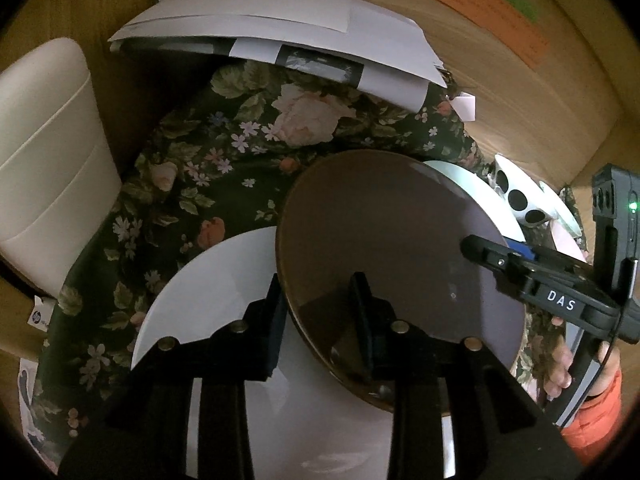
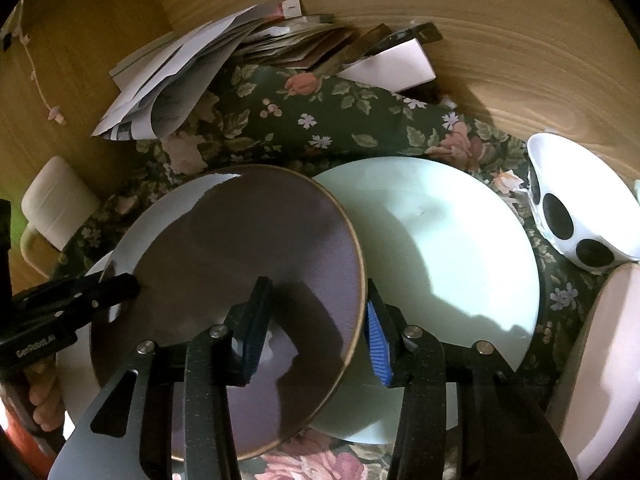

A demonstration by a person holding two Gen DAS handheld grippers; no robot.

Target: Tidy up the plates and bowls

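left wrist view: left gripper (image 1: 320,320) nearly closed, pinching the brown plate's (image 1: 380,232) rim over a white plate (image 1: 208,280); right wrist view alone shows the right gripper (image 2: 316,328) clamping the opposite rim beside a pale green plate (image 2: 440,232).

you are tilting both grippers steeply downward. your left gripper (image 1: 322,320) is clamping its fingers over one edge of the brown plate (image 1: 392,248), and your right gripper (image 2: 316,328) is gripping the opposite edge. your hands are wrapping the handles, orange sleeves showing.
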